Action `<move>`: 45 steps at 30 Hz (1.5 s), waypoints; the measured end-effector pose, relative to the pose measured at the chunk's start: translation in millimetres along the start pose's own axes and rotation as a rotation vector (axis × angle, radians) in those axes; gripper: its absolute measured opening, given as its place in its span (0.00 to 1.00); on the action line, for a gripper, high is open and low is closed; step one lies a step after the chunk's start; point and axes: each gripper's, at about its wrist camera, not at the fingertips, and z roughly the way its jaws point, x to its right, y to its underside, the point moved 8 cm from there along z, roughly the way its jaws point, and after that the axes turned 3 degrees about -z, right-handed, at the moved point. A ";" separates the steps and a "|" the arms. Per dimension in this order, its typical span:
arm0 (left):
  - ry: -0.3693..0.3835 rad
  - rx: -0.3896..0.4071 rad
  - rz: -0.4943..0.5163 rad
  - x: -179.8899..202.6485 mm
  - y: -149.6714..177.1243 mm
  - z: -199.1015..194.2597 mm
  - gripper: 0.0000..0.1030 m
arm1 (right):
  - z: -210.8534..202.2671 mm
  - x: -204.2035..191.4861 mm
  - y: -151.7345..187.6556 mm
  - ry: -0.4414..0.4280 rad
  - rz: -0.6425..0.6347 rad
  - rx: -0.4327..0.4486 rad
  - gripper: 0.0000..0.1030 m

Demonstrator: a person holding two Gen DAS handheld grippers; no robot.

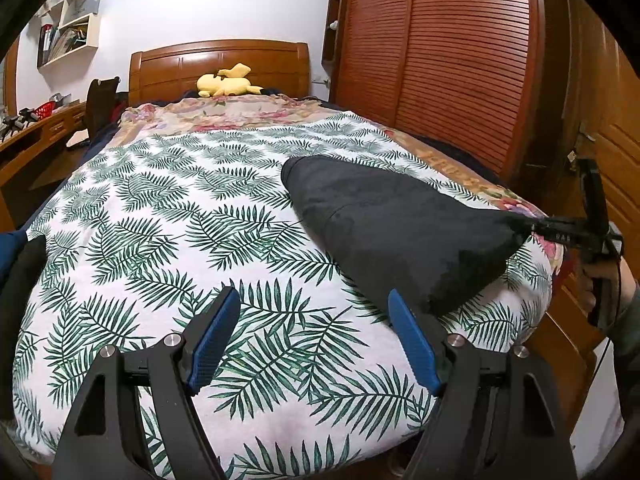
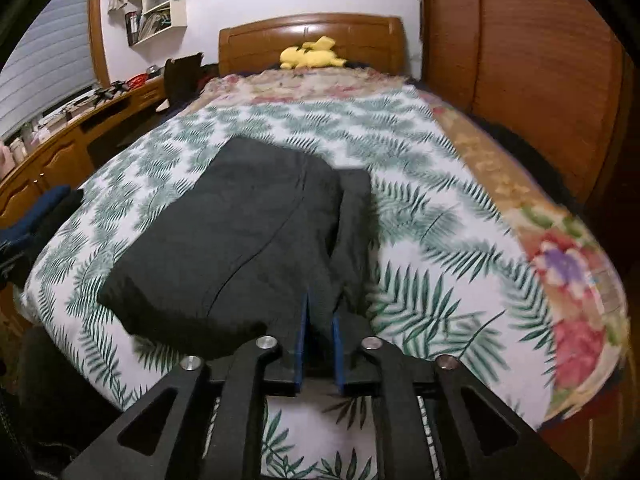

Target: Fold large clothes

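A dark grey folded garment (image 1: 400, 224) lies on the leaf-print bed cover (image 1: 180, 208), right of centre. My left gripper (image 1: 316, 308) is open and empty, above the cover just left of the garment's near corner. My right gripper (image 2: 320, 312) is shut on the garment's (image 2: 240, 240) near edge, and it shows at the far right of the left wrist view (image 1: 560, 230), lifting that corner slightly. The right wrist view is blurred.
A yellow plush toy (image 1: 228, 82) rests by the wooden headboard (image 1: 220, 64). A slatted wooden wardrobe (image 1: 440, 60) runs along the bed's right side. A desk (image 2: 60, 140) and wall shelves (image 1: 72, 20) stand at the left. Dark clothes (image 2: 36, 216) lie at the bed's left edge.
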 end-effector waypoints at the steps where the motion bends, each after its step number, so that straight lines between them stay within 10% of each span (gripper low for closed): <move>1: 0.000 0.003 -0.001 -0.4 -0.3 -1.0 0.75 | -5.6 -4.3 -5.6 0.012 -0.018 0.013 0.31; 3: 0.003 0.006 -0.004 -2.1 -0.7 -2.1 0.75 | -16.8 -13.3 -17.0 0.025 -0.053 0.050 0.54; 17: -0.013 0.022 -0.009 -13.1 -2.4 -1.5 0.75 | 23.7 -111.4 -2.6 -0.165 -0.149 -0.026 0.56; 21: -0.021 0.028 -0.003 -14.9 -2.9 -2.2 0.75 | 64.1 -104.2 36.2 -0.167 -0.118 -0.172 0.57; 45: 0.064 -0.057 0.088 6.8 -12.6 73.3 0.75 | 20.3 -26.0 64.9 -0.049 0.039 -0.085 0.58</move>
